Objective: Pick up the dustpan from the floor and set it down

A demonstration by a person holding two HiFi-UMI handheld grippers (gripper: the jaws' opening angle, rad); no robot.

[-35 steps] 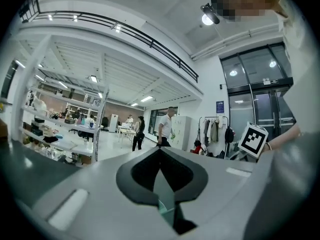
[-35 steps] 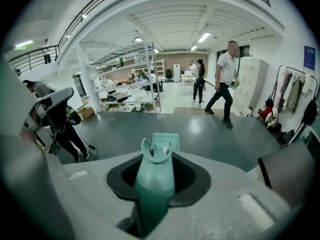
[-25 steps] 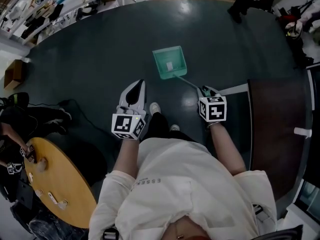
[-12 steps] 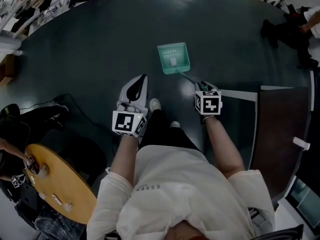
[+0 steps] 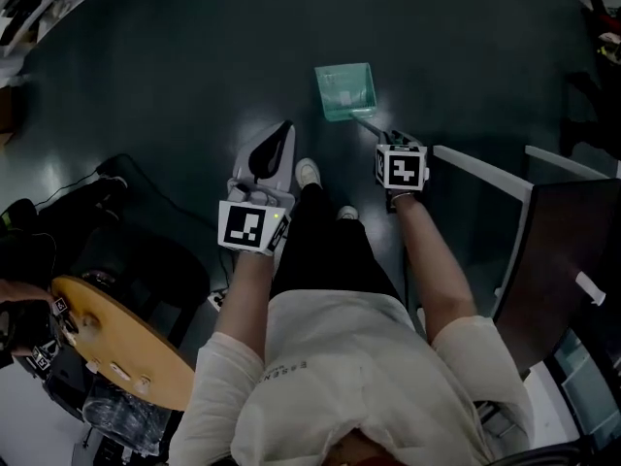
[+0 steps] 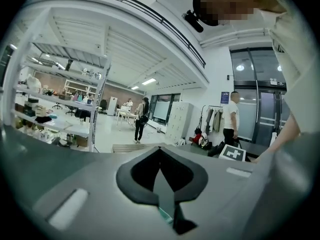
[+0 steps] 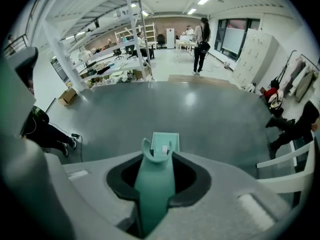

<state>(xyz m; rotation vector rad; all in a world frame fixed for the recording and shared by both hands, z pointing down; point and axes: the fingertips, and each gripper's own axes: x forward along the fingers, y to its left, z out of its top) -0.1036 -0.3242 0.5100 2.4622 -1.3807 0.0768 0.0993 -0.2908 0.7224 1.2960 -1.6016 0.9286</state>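
One dustpan (image 7: 165, 143) handle in right tongs (image 7: 155, 194)

right gripper (image 5: 394, 138) lowered | dustpan (image 5: 345, 91) nearer floor (image 5: 175, 85) | left gripper (image 5: 282, 132) lowered

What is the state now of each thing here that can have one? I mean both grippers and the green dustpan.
Right gripper: shut on the dustpan, by its handle, pointing steeply down.
Left gripper: shut, nothing held.
Dustpan: held by its handle, pan low over the dark floor, open side up; whether it touches the floor cannot be told.
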